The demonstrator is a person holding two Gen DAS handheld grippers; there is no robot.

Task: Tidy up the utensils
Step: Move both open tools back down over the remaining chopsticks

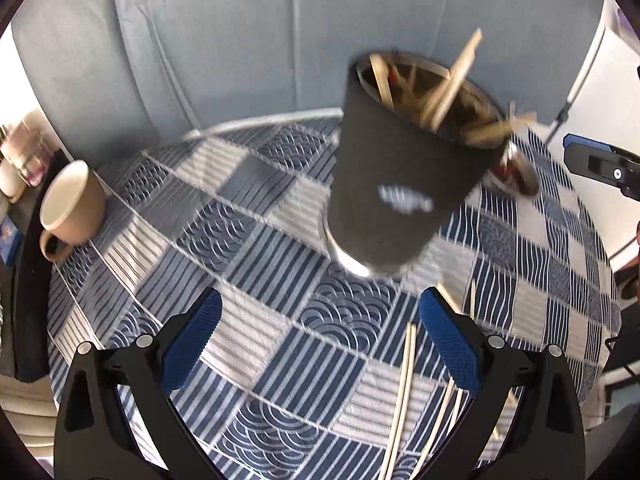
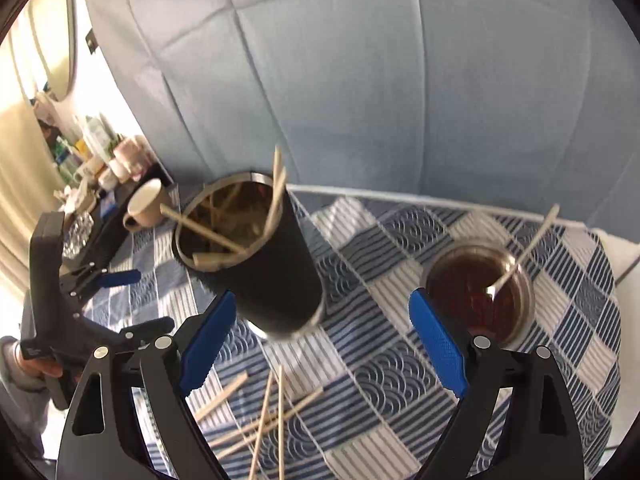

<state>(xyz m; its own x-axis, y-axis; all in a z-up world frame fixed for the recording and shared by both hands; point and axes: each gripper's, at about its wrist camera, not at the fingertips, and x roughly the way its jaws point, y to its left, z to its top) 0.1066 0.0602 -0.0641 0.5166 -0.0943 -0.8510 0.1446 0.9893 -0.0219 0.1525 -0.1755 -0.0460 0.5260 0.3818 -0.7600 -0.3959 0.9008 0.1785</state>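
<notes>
The left tool was spread wide with nothing between its blue pads, hovering over the bench with its blue-and-white patterned cloth. The right tool was likewise agape and empty. Ahead of both stood the black cup, blurred in both views, with wooden chopsticks leaning out of its mouth at different angles. More loose chopsticks lay scattered on the cloth just in front of the tools, below the cup. To the cup's right sat a glass jar of dark contents with a single stick propped in it. A beige mug rested near the bench's left edge, well apart from the cup.
</notes>
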